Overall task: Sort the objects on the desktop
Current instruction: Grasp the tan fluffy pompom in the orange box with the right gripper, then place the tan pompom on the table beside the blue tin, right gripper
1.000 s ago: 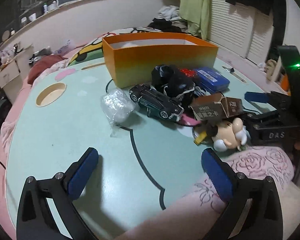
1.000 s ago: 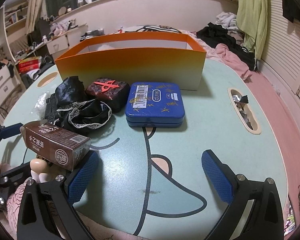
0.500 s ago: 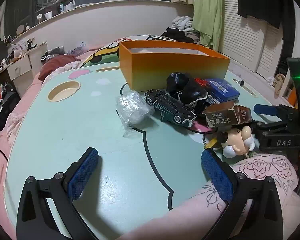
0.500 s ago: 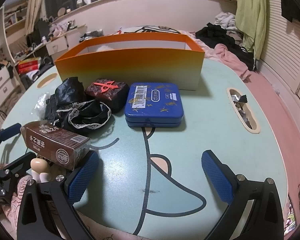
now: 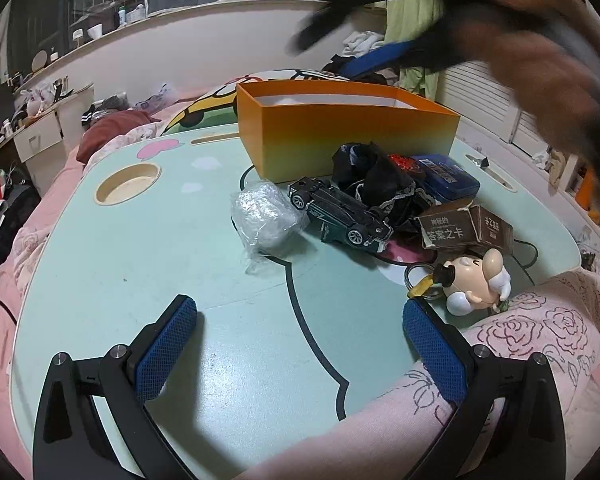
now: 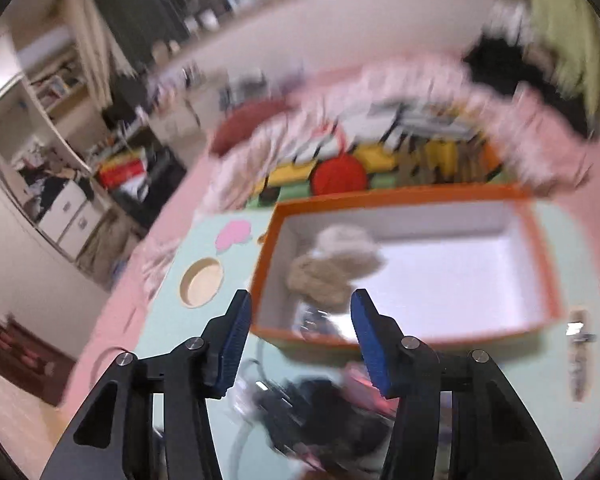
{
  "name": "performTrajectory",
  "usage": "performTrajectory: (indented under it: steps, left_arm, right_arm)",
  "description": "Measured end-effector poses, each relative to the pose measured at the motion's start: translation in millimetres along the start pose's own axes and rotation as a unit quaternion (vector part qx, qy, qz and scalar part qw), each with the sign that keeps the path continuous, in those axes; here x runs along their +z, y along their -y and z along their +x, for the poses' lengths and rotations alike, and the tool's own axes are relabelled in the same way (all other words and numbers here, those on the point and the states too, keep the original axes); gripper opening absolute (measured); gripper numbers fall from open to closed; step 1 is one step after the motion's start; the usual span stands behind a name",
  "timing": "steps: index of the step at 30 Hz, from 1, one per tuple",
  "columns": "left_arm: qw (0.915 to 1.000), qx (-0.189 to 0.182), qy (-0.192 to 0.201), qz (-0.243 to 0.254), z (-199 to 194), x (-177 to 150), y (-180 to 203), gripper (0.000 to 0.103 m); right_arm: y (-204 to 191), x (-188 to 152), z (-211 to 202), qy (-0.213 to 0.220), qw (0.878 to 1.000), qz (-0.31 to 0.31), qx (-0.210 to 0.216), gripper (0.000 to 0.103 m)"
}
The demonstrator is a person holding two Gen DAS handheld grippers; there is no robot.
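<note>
My left gripper (image 5: 300, 344) hangs low over the near edge of the mint-green table (image 5: 148, 264), its blue pads wide apart with nothing between them. Ahead of it the clutter sits in one knot: a crumpled clear bag (image 5: 266, 222), a dark toy car (image 5: 340, 216) just beside it, a heap of black cloth (image 5: 374, 178) behind the car, a blue tin (image 5: 450, 176) near the cloth, a brown carton (image 5: 466, 228) and a big-headed figurine (image 5: 478, 280) with a key ring, nearest my right pad. The orange box (image 5: 348, 136) stands behind them all, touching the pile at its front wall. A pink rose-print sleeve (image 5: 532, 340) crowds the lower right.

My right gripper (image 6: 298, 340) is up over the box (image 6: 404, 268), blurred, looking down into it; its jaws are closing and hold nothing. Inside the box, at its left end, lies a beige fuzzy lump (image 6: 332, 268); the rest of the floor is bare white. The black heap (image 6: 320, 412) shows below the fingers. From the left view my right hand (image 5: 528, 52) is a blur across the upper right, hiding the room behind it.
</note>
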State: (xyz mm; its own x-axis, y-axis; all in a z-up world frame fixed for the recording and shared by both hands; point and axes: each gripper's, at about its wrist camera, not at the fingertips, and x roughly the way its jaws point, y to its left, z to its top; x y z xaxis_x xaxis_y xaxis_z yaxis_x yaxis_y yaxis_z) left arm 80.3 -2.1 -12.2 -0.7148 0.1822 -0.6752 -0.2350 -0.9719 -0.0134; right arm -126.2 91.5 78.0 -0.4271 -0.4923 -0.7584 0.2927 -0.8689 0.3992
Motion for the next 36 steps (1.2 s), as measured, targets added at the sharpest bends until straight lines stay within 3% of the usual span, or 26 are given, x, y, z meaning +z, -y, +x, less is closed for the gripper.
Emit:
performTrajectory:
  steps: [3,5,6,10,12,15,17,19,21,25,27,29,32,35,36]
  left_arm:
    - [1.0,-0.002,0.002,-0.001,-1,-1,-1,0.103]
    - [1.0,-0.004,0.003,-0.002,-2,-1,-2,0.103]
    - [1.0,-0.005,0.004,-0.002,-2,-2,-2,0.103]
    - [1.0,-0.007,0.006,-0.003,-4,-2,-3,0.103]
    - [1.0,-0.007,0.006,-0.003,-4,-2,-2,0.103]
    - [1.0,-0.006,0.006,-0.003,-5,-2,-2,0.103]
    - [1.0,-0.006,0.005,-0.003,-5,-2,-2,0.103]
    - [1.0,-0.006,0.005,-0.002,-5,-2,-1,0.103]
    - [1.0,-0.005,0.004,-0.002,-5,-2,-1,0.103]
    - [1.0,-0.002,0.002,0.0,-6,-1,-1,0.103]
    - [1.0,-0.002,0.002,0.0,-6,-1,-2,0.102]
    - [1.0,-0.002,0.002,0.0,-6,-1,-2,0.103]
    - [1.0,-0.001,0.001,0.001,-5,0,-2,0.103]
    - [1.0,0.0,0.0,0.001,-4,0,-3,0.103]
    - [1.0,0.0,0.0,0.002,-4,0,-3,0.103]
  right_arm:
    - [0,7,56,-0.062,0.997,0.028,-0.036,0.053]
    - [9,6,84,-0.096,0.993,0.038,-0.058,0.044]
    - [11,6,88,-0.091,0.994,0.034,-0.055,0.036]
    - [21,8,41,-0.033,0.999,0.043,-0.007,0.036]
    - [22,4,-9,0.006,0.999,0.03,0.033,0.036]
    - [20,-21,-84,0.061,0.996,-0.02,0.059,0.036]
    - [21,-54,-121,0.085,0.994,-0.057,0.047,0.036]
    - [22,-81,-125,0.074,0.994,-0.073,0.032,0.037]
    - [39,-112,-115,0.032,0.997,-0.068,0.015,0.037]
    - [67,-143,-69,-0.006,0.998,-0.03,-0.05,0.037]
    - [67,-147,-56,-0.007,0.999,-0.027,-0.045,0.037]
    - [57,-141,-45,0.025,0.997,-0.048,-0.049,0.039]
    - [52,-140,-41,0.079,0.989,-0.065,-0.107,0.048]
    - [53,-151,-63,0.124,0.987,-0.063,-0.083,0.064]
    - [55,-159,-72,0.14,0.985,-0.063,-0.084,0.074]
